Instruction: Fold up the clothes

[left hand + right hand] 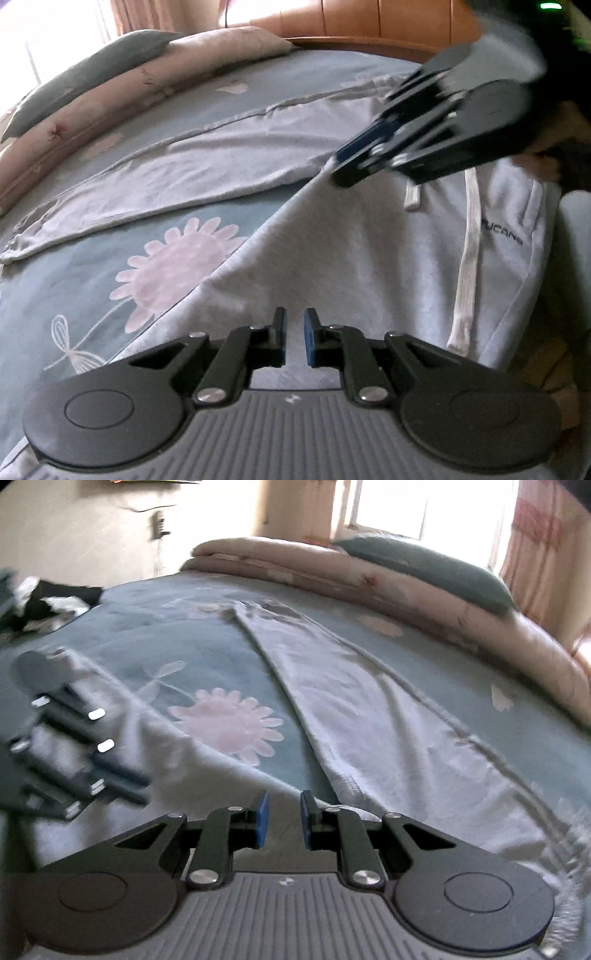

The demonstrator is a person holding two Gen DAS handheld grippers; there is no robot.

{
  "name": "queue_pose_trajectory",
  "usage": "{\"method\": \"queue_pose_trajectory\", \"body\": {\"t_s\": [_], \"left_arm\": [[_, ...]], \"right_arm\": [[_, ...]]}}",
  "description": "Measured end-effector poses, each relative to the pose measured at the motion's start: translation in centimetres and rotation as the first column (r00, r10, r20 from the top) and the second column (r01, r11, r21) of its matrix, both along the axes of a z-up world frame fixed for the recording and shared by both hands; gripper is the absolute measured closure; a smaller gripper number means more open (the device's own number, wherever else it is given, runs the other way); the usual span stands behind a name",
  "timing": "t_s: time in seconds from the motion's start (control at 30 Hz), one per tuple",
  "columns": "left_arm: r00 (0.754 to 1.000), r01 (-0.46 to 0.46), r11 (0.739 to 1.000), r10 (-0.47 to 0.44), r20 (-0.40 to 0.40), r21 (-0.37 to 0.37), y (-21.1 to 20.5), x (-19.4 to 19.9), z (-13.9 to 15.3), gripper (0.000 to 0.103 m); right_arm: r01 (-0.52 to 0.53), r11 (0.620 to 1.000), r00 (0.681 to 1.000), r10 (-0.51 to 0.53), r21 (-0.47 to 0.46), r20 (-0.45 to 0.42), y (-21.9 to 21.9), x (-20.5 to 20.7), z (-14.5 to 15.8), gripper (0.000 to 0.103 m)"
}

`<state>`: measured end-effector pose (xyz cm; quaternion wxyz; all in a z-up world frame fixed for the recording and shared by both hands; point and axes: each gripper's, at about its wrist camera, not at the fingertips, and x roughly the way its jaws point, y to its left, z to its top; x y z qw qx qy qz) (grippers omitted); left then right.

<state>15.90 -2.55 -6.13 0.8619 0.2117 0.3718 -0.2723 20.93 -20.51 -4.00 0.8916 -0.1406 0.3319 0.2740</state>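
Light grey sweatpants (369, 236) spread on floral bedsheet (92, 288), legs (351, 701) splayed. Soft, limp, light; fabric sags unless held at two points.

Left gripper (294, 339): narrow gap, nothing between pads. Right gripper (282, 821): same in own view.

Best hold: waistband corners beside drawstring (467, 266).

Bed (55, 295): blue-grey sheet, pink flower print (177, 266) just ahead-left of the left gripper (294, 339). Lying on it: pale grey trousers (369, 258), waist under both claws, one leg (351, 709) running straight ahead of the right gripper (282, 821). Pink folded quilt (406, 590) at far edge, grey pillow (424, 568) on top. Dark clothes (44, 598) far left.
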Motion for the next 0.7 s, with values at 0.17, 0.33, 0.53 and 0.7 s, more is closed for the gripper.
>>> {"method": "queue_pose_trajectory", "body": {"t_s": [0.17,0.33,0.53,0.7], "left_arm": [[1.0,0.005,0.997,-0.007,-0.025,-0.071,0.5,1.0,1.2,0.091],[0.996,-0.056,0.965,0.035,-0.087,-0.256,0.0,5.5,2.6,0.085],[0.896,-0.3,0.789,0.04,-0.443,-0.536,-0.7,14.4,-0.4,0.069],[0.814,-0.397,0.723,-0.007,-0.581,-0.565,-2.5,17.6,-4.2,0.062]], "right_arm": [[0.032,0.999,0.994,-0.03,0.018,-0.106,-0.4,0.6,-4.4,0.083],[0.045,0.996,0.992,-0.036,0.073,-0.119,-1.8,-1.3,-4.5,0.082],[0.064,0.988,0.992,-0.048,0.138,-0.116,-2.8,-2.0,-4.7,0.08],[0.057,0.975,0.992,-0.031,0.216,-0.122,-3.7,-1.8,-5.1,0.075]]}}
